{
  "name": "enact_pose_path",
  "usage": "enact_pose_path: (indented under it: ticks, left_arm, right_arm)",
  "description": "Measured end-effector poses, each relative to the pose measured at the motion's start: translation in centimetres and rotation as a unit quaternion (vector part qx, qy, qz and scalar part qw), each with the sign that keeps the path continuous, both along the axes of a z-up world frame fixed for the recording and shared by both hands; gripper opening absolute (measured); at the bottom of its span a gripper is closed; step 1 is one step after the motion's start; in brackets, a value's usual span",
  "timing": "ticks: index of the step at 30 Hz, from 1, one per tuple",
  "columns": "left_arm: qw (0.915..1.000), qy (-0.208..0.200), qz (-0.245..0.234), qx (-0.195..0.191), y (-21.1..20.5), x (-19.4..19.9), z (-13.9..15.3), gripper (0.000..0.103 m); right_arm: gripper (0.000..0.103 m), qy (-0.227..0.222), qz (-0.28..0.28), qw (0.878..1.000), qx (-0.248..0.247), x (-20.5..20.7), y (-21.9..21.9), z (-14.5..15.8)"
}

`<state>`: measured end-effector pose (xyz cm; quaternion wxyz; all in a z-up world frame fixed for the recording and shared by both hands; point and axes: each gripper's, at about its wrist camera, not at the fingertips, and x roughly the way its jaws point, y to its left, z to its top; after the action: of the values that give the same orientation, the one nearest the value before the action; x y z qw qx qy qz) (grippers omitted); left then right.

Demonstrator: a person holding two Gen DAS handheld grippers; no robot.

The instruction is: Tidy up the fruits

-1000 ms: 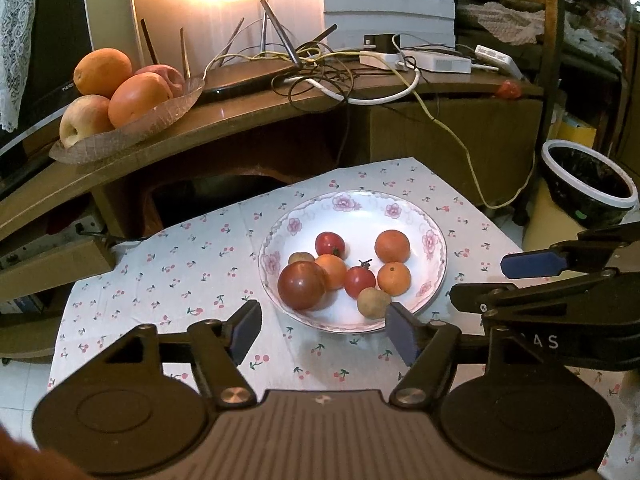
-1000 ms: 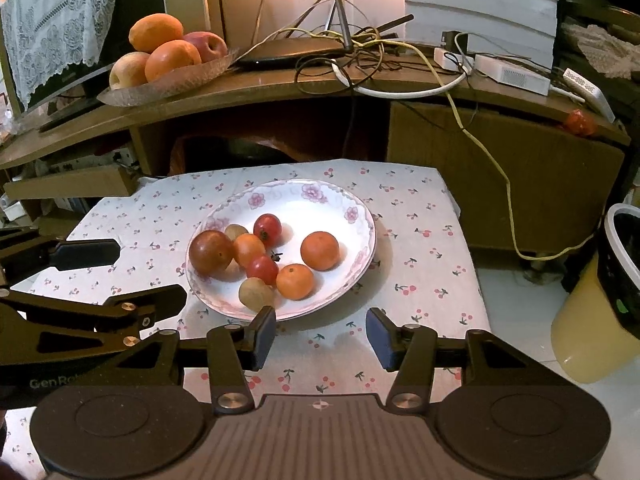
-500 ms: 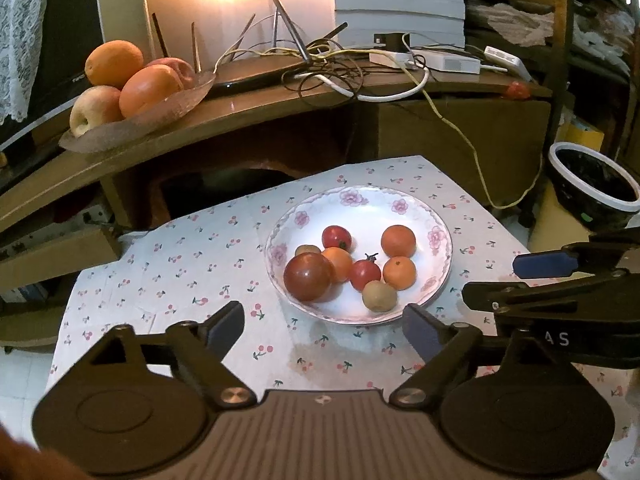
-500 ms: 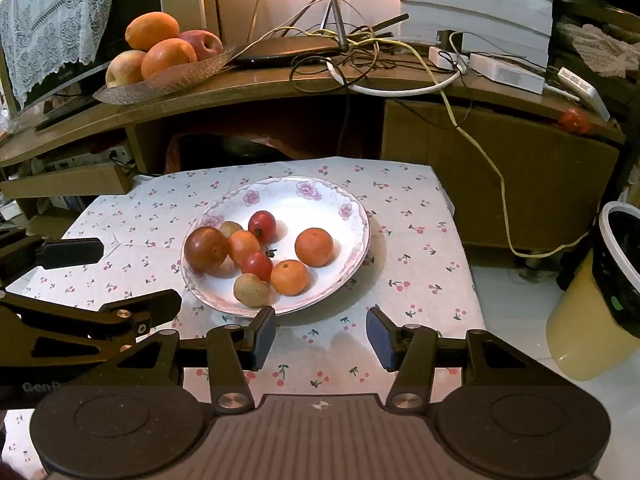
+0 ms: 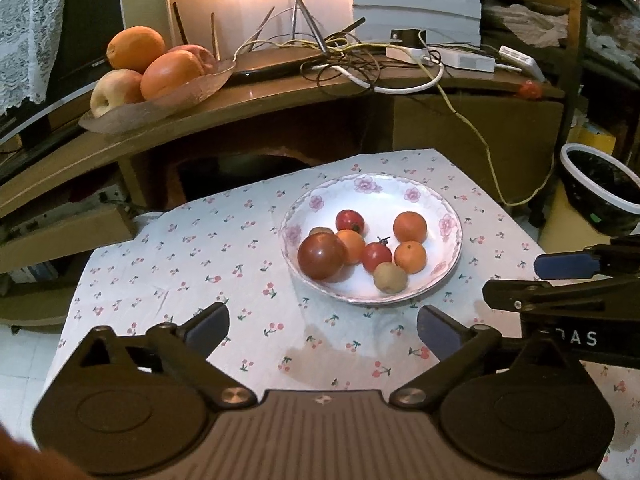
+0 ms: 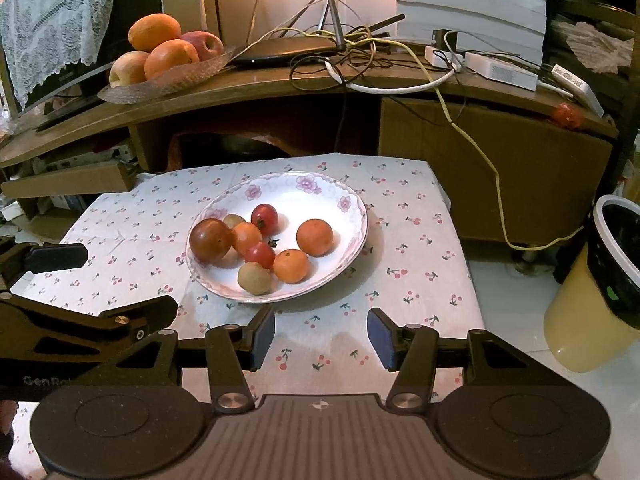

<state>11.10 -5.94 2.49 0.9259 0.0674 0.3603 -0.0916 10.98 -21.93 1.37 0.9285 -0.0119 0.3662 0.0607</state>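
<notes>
A white floral plate [image 5: 448,208] [image 6: 352,208] sits on the cherry-print tablecloth and holds several small fruits: a large dark tomato [image 5: 321,257] [image 6: 211,239], small red tomatoes, oranges and a brown kiwi [image 5: 390,277] [image 6: 254,278]. My left gripper [image 5: 323,326] is open wide and empty, near the front of the table, short of the plate. My right gripper [image 6: 321,336] is open and empty, just in front of the plate. Each gripper shows at the side of the other's view.
A glass dish of oranges and apples [image 5: 152,76] [image 6: 164,60] stands on the wooden shelf behind the table, beside a router and tangled cables [image 6: 340,52]. A lone red fruit [image 6: 567,115] lies at the shelf's right end. A bin [image 6: 612,280] stands on the floor, right.
My left gripper has opened wider and drawn back from the plate. My right gripper has stayed open and shifted only slightly.
</notes>
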Motion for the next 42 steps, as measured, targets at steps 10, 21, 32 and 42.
enact_pose_path:
  ticks: [10, 21, 32, 42]
  left_arm:
    - [0.9998, 0.004, 0.012, -0.015, 0.9, -1.3, 0.0, 0.103]
    - [0.9998, 0.008, 0.019, -0.007, 1.4, -3.2, -0.3, 0.103]
    - [0.9995, 0.011, 0.029, -0.004, 1.9, -5.1, -0.4, 0.103]
    - [0.9994, 0.009, 0.032, 0.001, 2.0, -6.9, -0.6, 0.103]
  right_arm:
    - [0.057, -0.002, -0.004, 1.0, 0.006, -1.6, 0.1, 0.1]
    - [0.057, 0.005, -0.007, 1.0, 0.01, -3.3, 0.5, -0.2]
    - [0.057, 0.007, -0.01, 1.0, 0.013, -5.1, 0.8, -0.5]
    - [0.057, 0.01, -0.011, 1.0, 0.015, -6.8, 1.1, -0.6]
